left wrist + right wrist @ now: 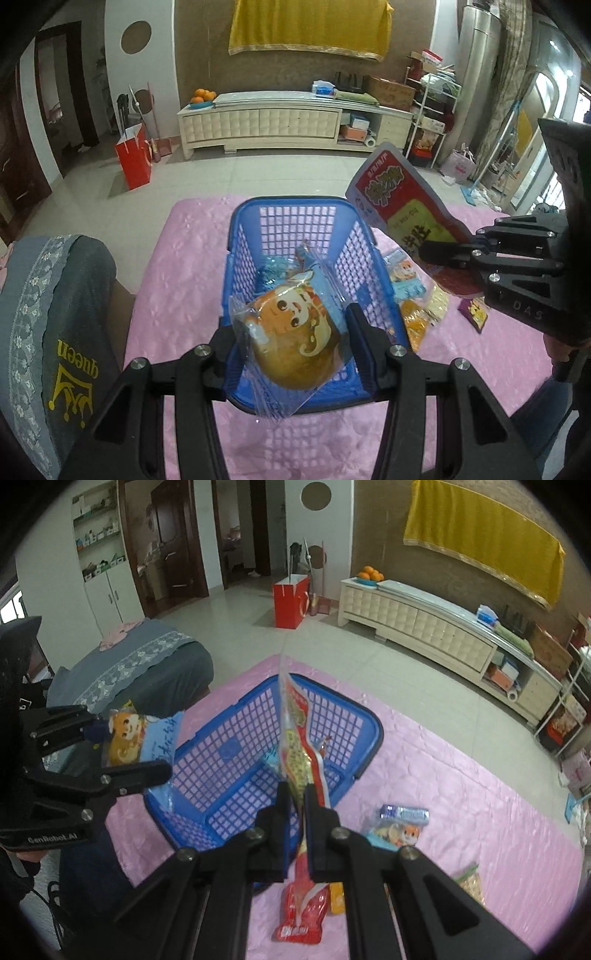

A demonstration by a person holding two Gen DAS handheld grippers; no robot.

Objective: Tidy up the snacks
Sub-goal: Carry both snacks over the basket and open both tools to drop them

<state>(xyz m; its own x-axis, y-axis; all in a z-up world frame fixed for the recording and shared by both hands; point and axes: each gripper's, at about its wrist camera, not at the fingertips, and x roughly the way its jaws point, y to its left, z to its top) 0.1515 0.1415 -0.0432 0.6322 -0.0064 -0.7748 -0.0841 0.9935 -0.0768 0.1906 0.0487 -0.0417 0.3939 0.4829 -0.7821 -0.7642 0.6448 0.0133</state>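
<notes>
A bun packet (295,332) is clamped in the left gripper (291,332), a red packet (299,771) in the right gripper (295,805), over the blue basket (288,206); lowering and release are called for next

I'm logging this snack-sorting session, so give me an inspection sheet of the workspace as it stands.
Surface: pink cloth covers the table.
Job's things: blue basket holds a blue packet; bread bag and red packet are both held above it.
Clutter: cartoon snack bag, orange packet, purple packet and nut bag lie loose on the cloth.
Grippers: left tool clamps the bread bag; right tool is shut on the red packet.
Cables: nothing seen.
Surroundings: grey sofa arm, cream cabinet, red bag on the tiled floor.
</notes>
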